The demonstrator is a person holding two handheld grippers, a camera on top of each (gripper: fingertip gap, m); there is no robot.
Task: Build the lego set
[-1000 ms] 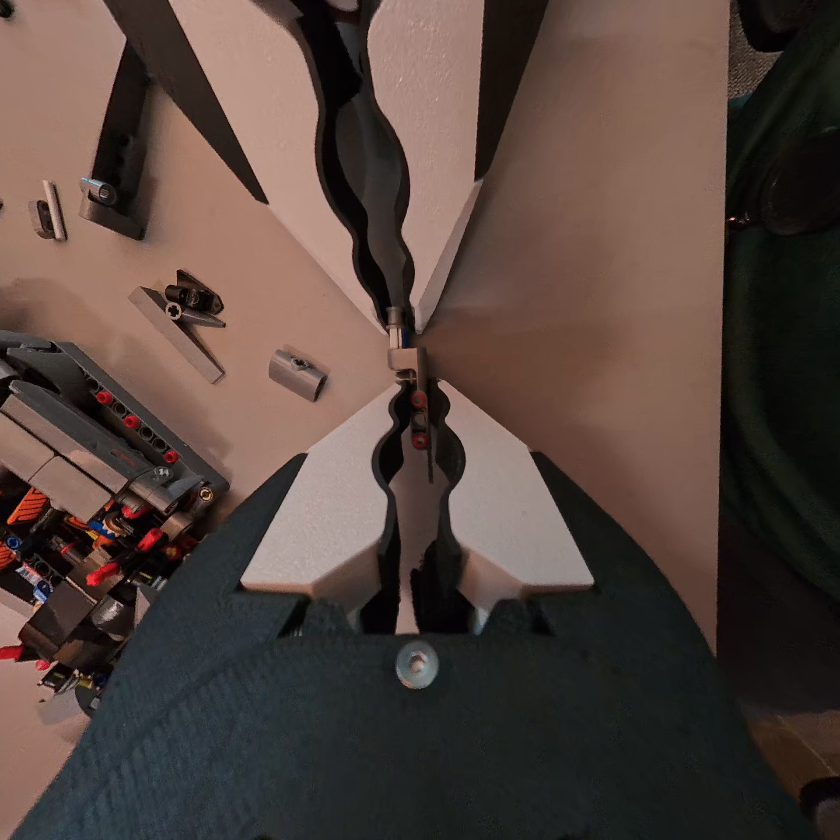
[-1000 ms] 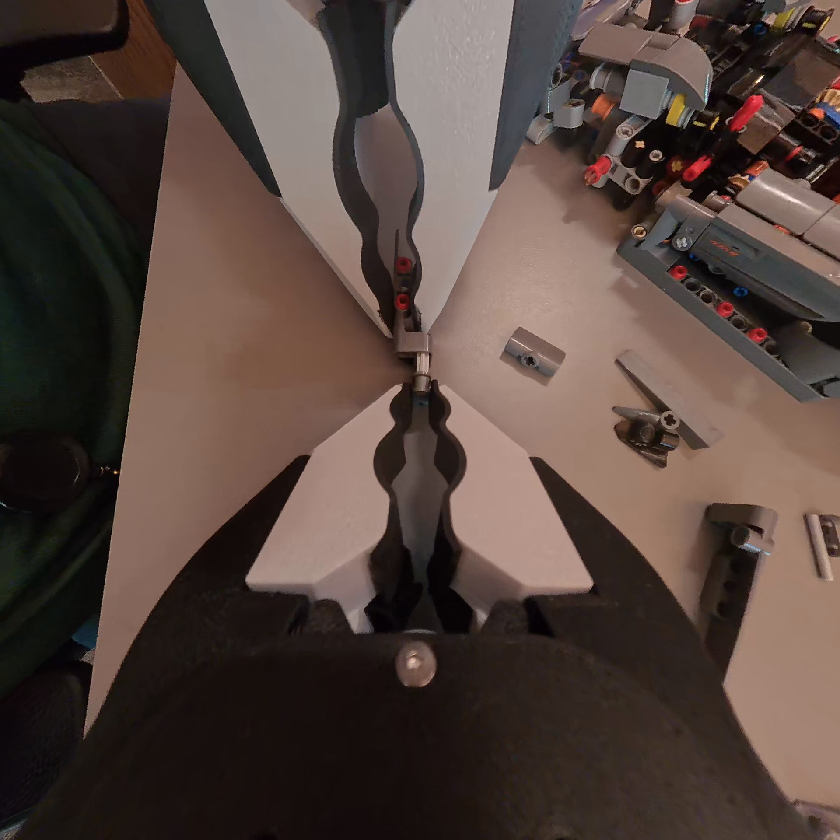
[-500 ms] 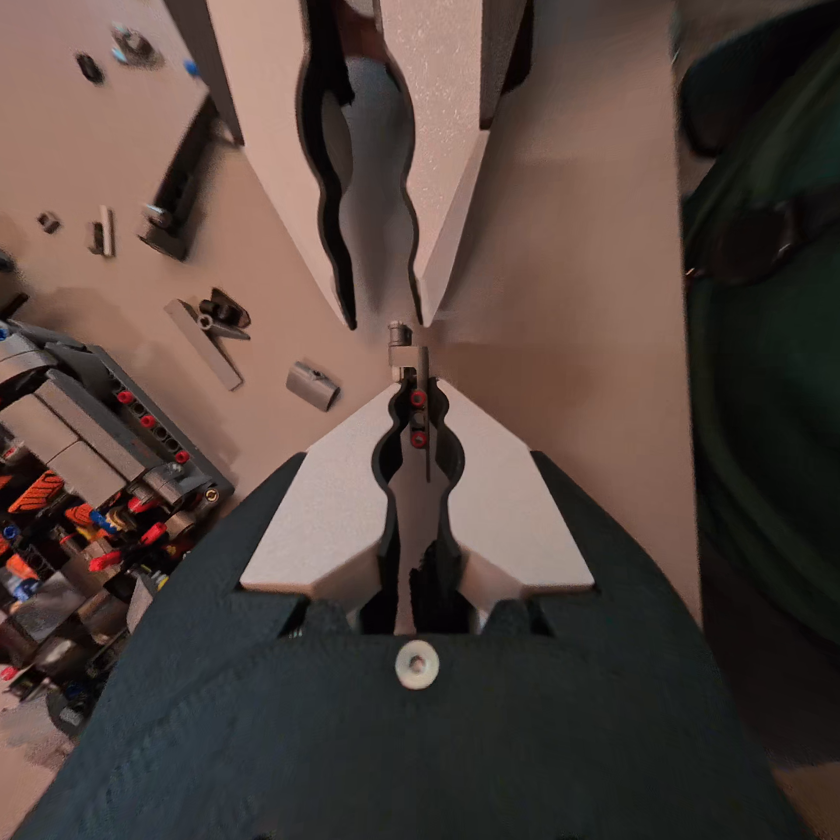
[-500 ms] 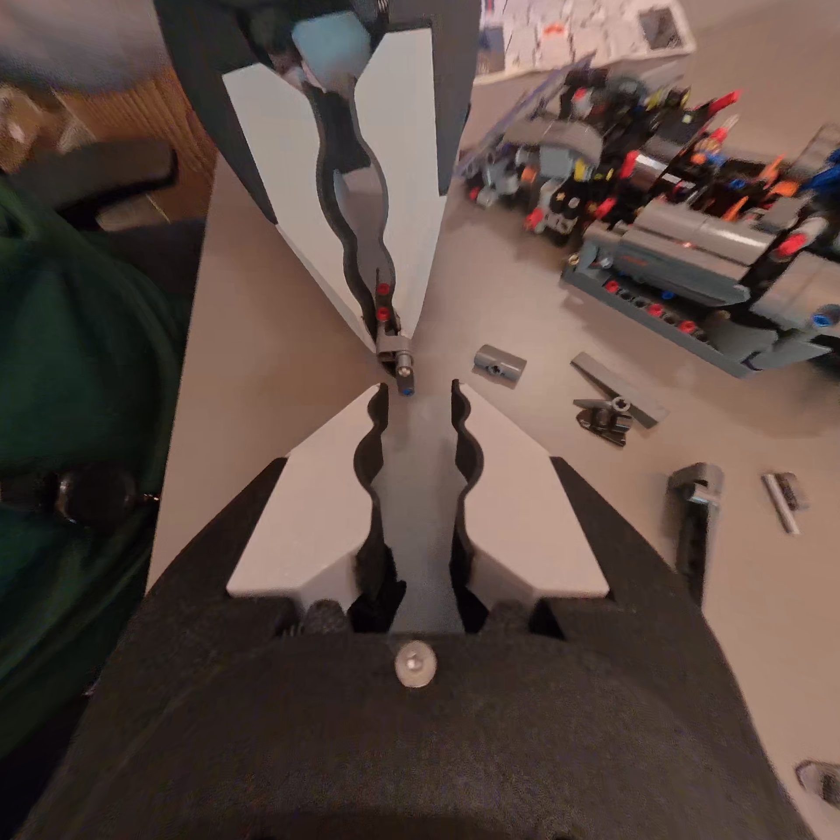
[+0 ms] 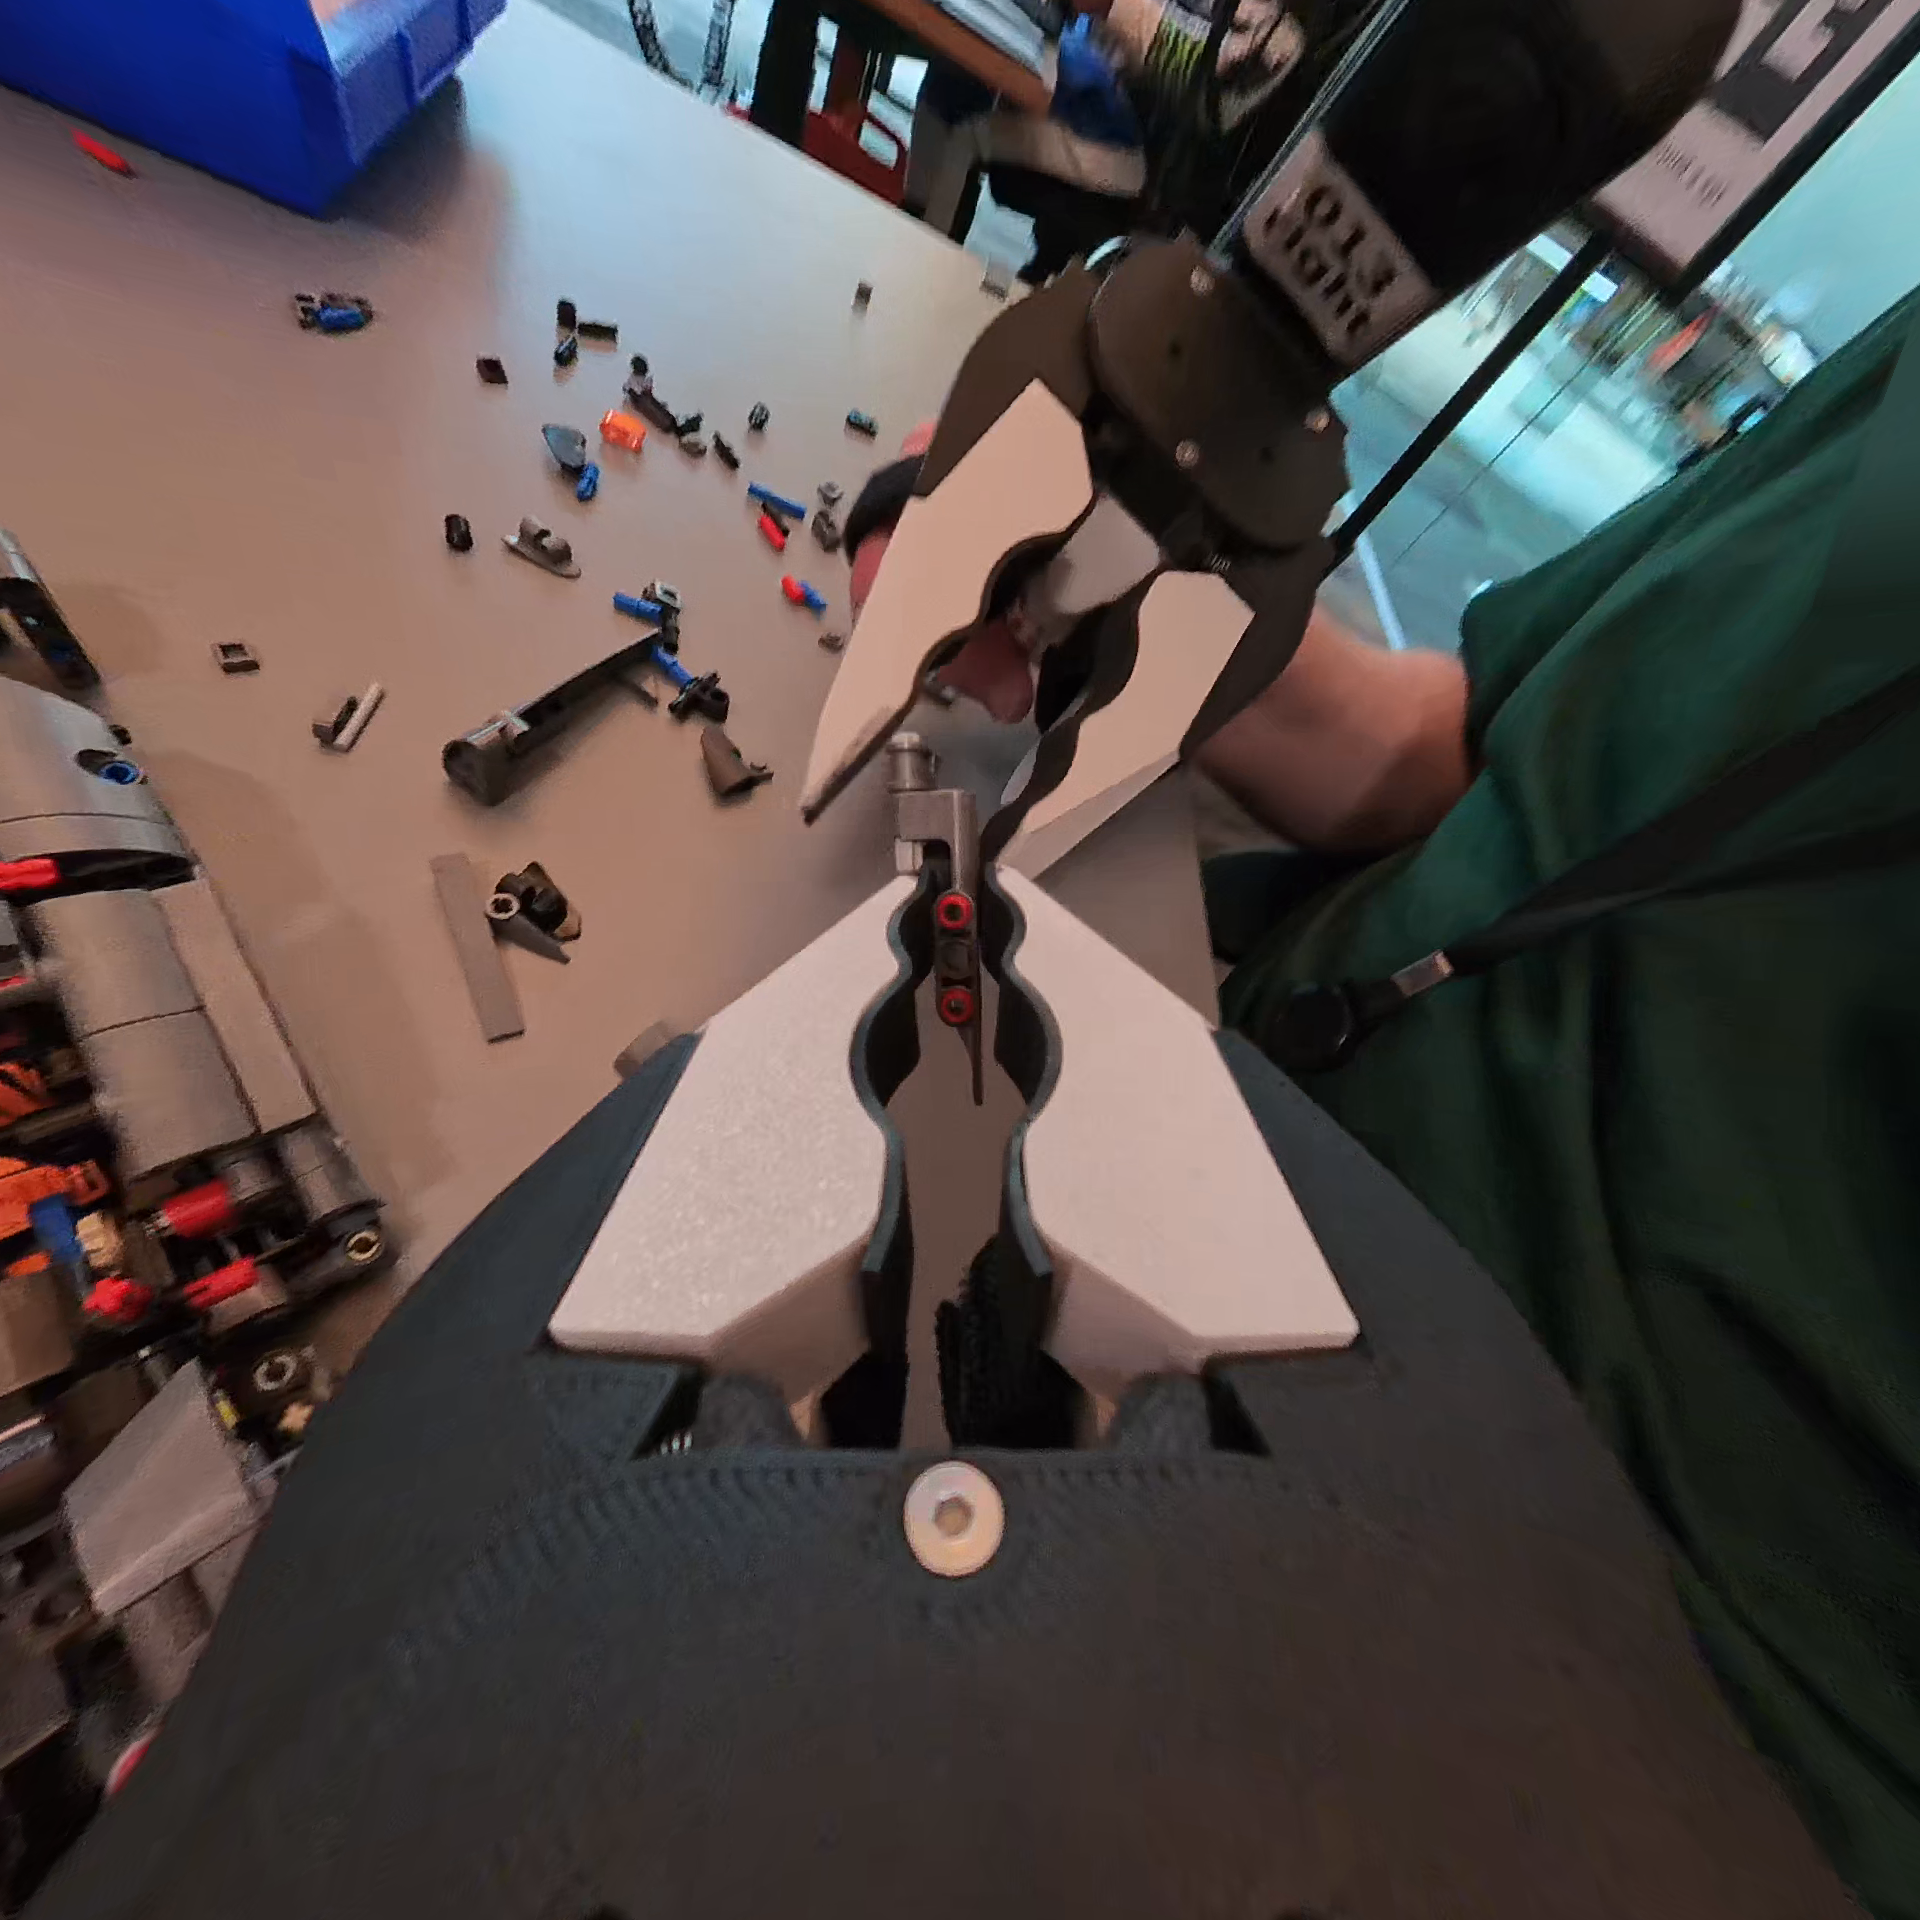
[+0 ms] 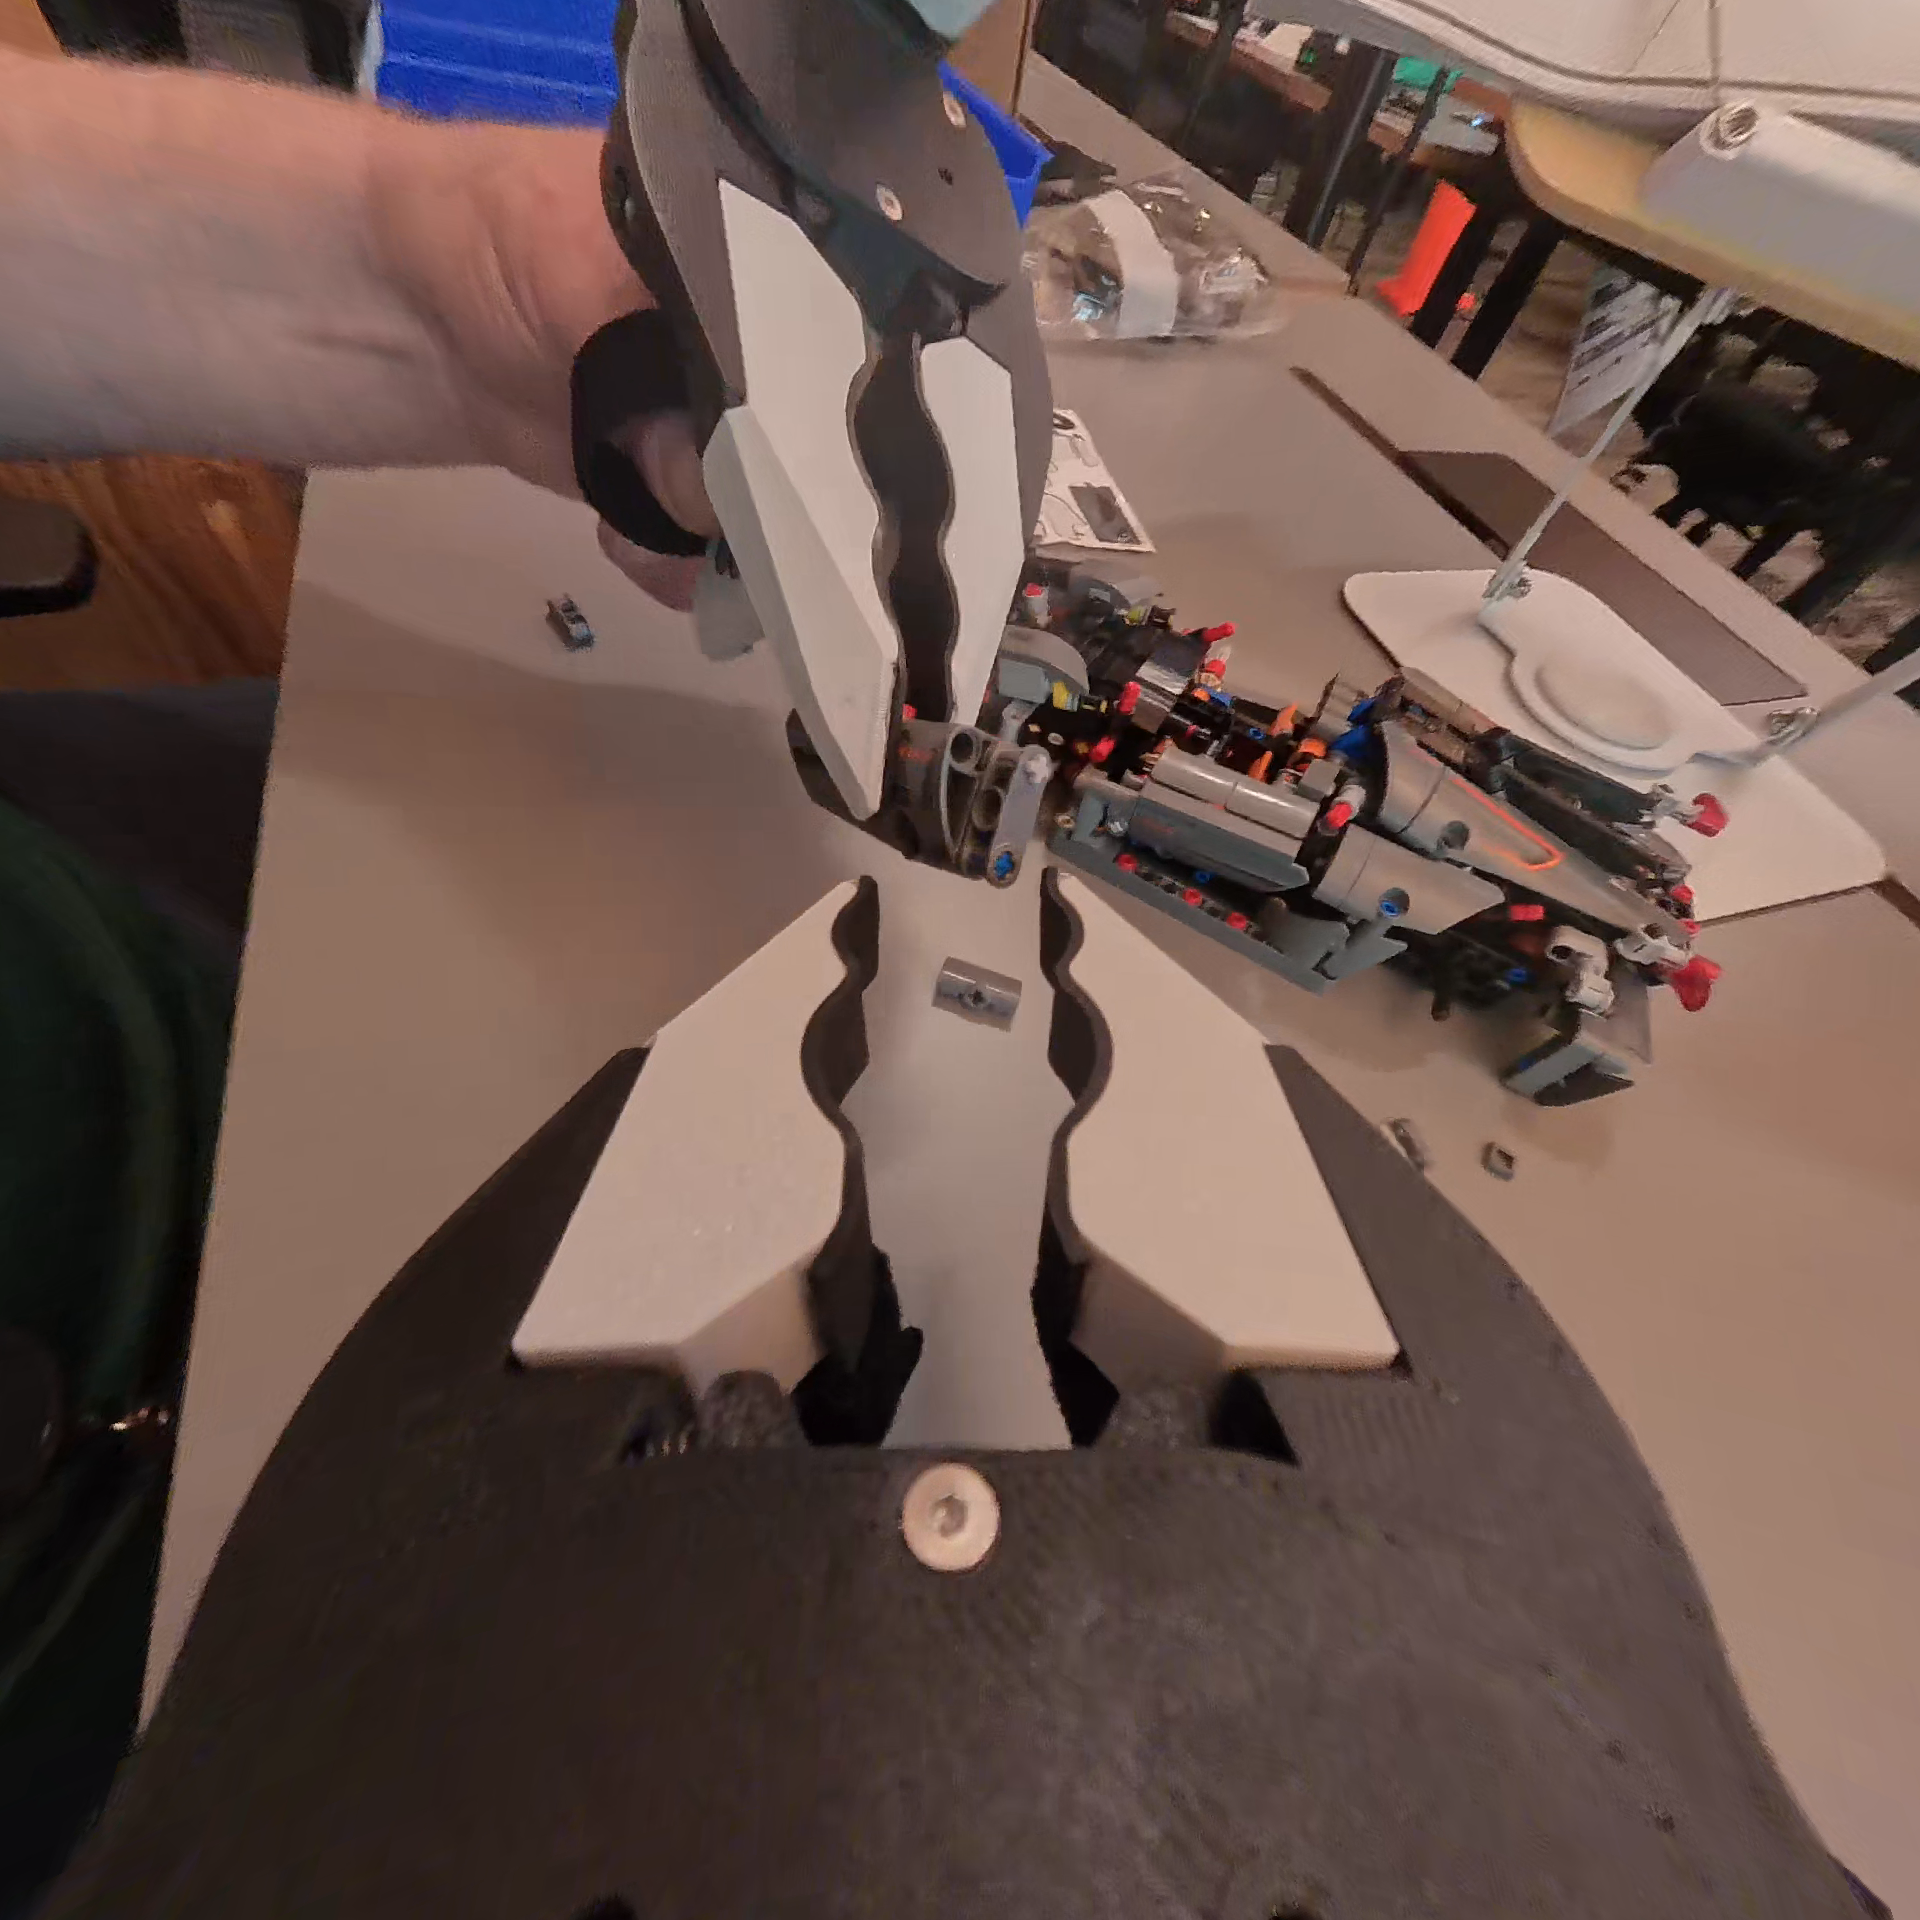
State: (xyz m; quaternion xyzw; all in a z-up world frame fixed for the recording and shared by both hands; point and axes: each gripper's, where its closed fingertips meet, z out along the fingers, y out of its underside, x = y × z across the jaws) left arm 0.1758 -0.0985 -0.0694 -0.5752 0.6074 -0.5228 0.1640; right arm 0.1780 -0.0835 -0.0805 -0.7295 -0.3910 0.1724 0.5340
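Connector (image 6: 977, 994) on table (image 6: 436, 935), model (image 6: 1351, 831) behind-right.

1. The grey lego piece (image 5: 940, 935) sits deep between my left jaws, its lower end buried from sight.
2. The built lego model (image 5: 156, 1091) runs off the left wrist view's left edge.
3. The scattered small parts (image 5: 623, 488) across the table (image 5: 312, 468) are too tiny to identify.
4. The blue bin (image 5: 239, 73) is cropped at the top.
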